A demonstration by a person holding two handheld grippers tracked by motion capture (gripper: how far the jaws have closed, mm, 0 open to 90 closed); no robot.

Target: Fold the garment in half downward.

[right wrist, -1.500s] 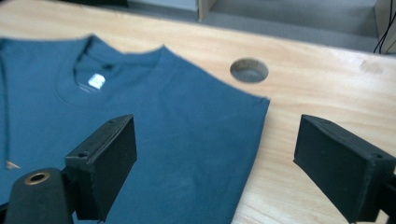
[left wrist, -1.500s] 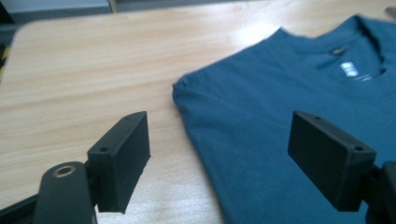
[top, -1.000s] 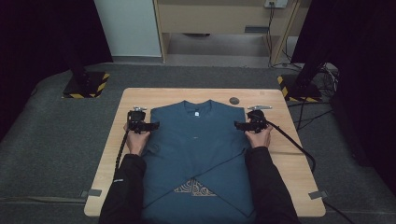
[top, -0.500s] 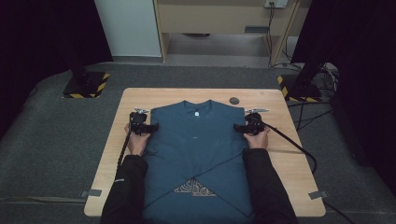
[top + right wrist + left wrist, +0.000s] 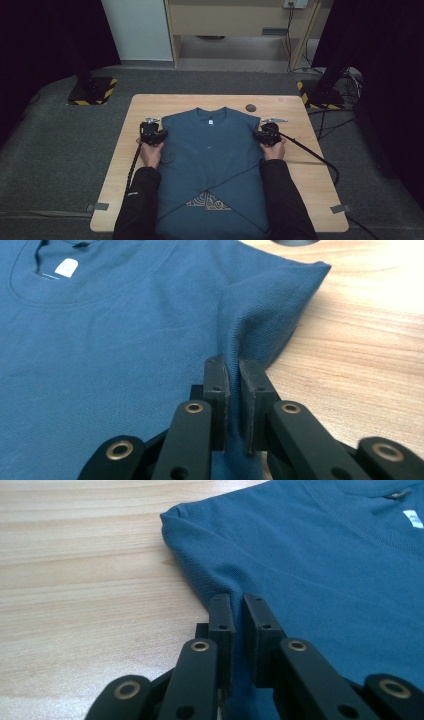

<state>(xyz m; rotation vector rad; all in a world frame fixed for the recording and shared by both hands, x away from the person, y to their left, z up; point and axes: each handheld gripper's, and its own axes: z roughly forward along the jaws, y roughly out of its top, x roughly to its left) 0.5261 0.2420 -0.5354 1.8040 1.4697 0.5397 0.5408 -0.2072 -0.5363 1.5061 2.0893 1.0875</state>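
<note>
A dark blue T-shirt (image 5: 210, 160) lies face-down on the wooden table (image 5: 300, 170), collar toward the far edge, sleeves folded across the lower back. My left gripper (image 5: 151, 133) pinches the shirt's left edge just below the shoulder; in the left gripper view its jaws are closed on a raised fold of the T-shirt (image 5: 310, 565). My right gripper (image 5: 267, 135) pinches the right edge the same way, jaws closed on a ridge of the T-shirt (image 5: 125, 340). A white neck label (image 5: 67, 268) shows inside the collar.
A small dark round object (image 5: 250, 107) lies on the table beyond the right shoulder. Cables trail from both grippers; the right cable (image 5: 320, 157) runs off the table's right side. Stand bases (image 5: 92, 91) with hazard stripes sit on the floor behind.
Both grippers have moved slightly inward onto the shirt's side edges and now hold pinched folds of cloth; the right one shifted left most visibly.
</note>
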